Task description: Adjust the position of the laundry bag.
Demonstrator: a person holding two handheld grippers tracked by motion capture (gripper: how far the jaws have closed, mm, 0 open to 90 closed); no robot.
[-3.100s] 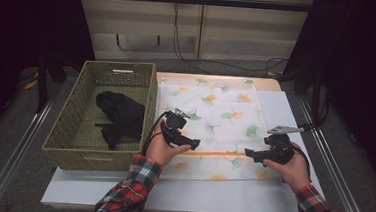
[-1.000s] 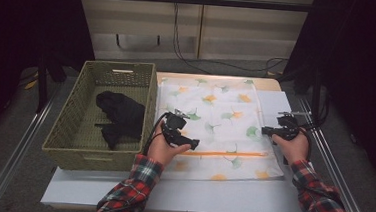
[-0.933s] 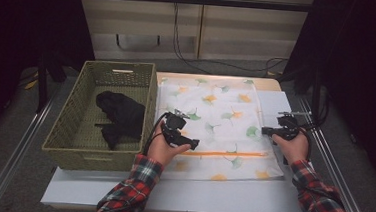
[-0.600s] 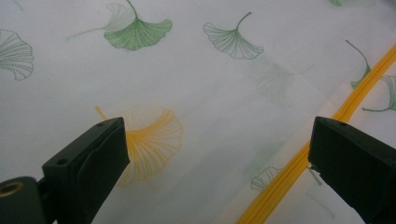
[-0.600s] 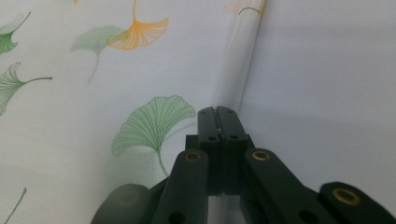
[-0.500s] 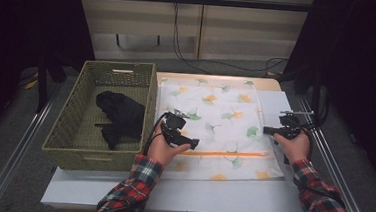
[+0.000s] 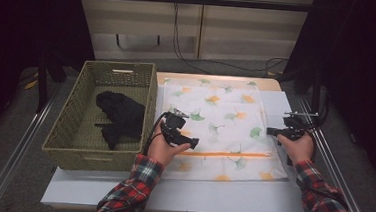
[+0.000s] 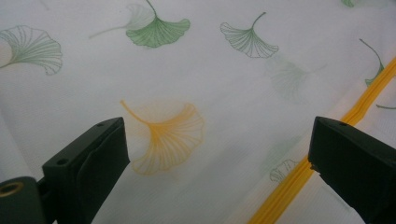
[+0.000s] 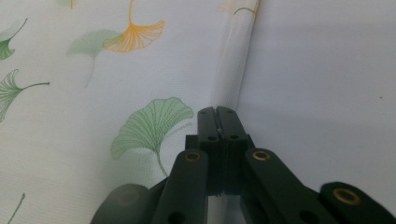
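Note:
A white cloth (image 7: 220, 118) printed with green and orange ginkgo leaves lies flat on the table, with a yellow stripe (image 7: 227, 154) across its near part. My left gripper (image 7: 189, 137) hovers over the cloth's near left area. Its jaws stand wide open (image 8: 217, 140) above an orange leaf, and the yellow stripe (image 8: 285, 193) runs by the right jaw. My right gripper (image 7: 270, 132) sits at the cloth's right edge. It is shut (image 9: 217, 112) with its tips at the rolled hem of the cloth (image 9: 93, 93); nothing shows between the jaws.
A woven green basket (image 7: 151, 103) holding a black garment (image 7: 120, 114) stands left of the cloth, close to my left hand. Bare white tabletop (image 7: 220, 196) lies in front of the cloth and to its right (image 9: 327, 70). Metal rails run along both sides.
The right gripper has moved from the cloth's near right corner farther along its right edge, and the yellow stripe now shows. The left gripper has stayed put.

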